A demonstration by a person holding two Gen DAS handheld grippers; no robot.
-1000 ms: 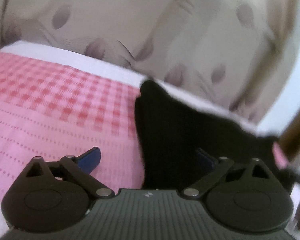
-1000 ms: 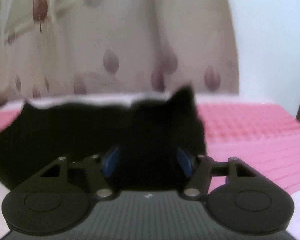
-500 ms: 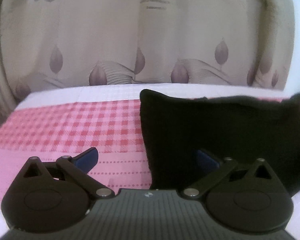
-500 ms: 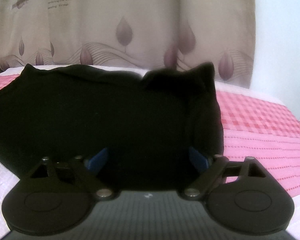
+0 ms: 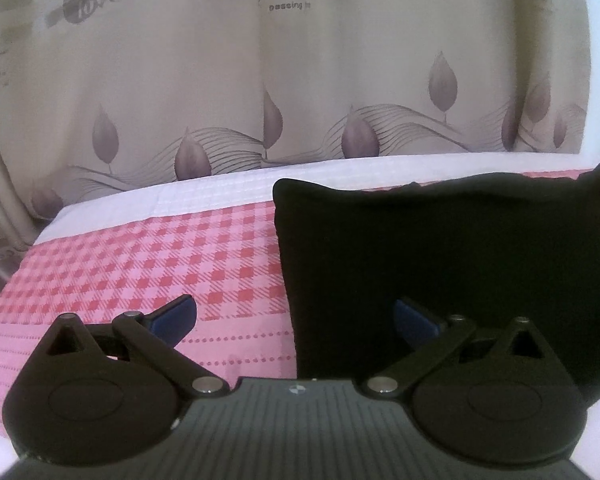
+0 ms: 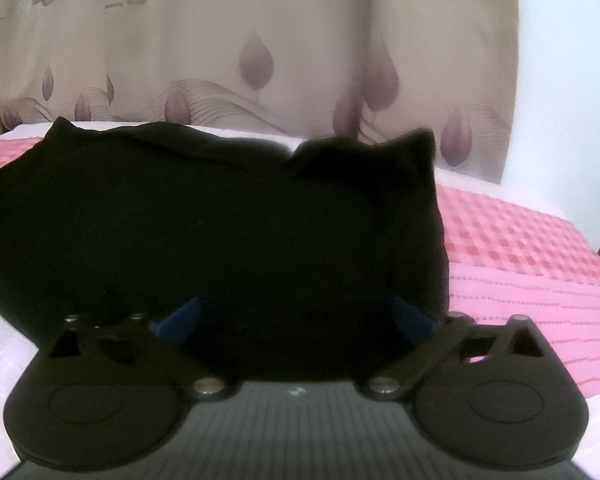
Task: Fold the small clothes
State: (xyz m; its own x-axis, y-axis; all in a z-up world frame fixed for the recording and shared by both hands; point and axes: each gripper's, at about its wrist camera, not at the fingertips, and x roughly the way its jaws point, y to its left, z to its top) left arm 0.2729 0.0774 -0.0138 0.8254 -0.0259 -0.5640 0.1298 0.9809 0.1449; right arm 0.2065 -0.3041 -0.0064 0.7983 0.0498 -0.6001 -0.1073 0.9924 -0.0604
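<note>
Left gripper [image 5: 294, 318] jaws spread wide, nothing clamped, black garment [image 5: 440, 248] laid flat on pink checked bedcover [image 5: 140, 256], its left edge between pads | right gripper [image 6: 294, 316] jaws just opened, garment released beneath, right corner bunched | judged soft, light, limp; corners best pinched.

A small black garment [image 5: 440, 248] lies flat on the pink checked bedspread [image 5: 160, 264], folded into a broad, roughly rectangular shape. Its left edge runs straight from near to far; at the far right corner the cloth bunches into a raised point [image 6: 416, 152].
</note>
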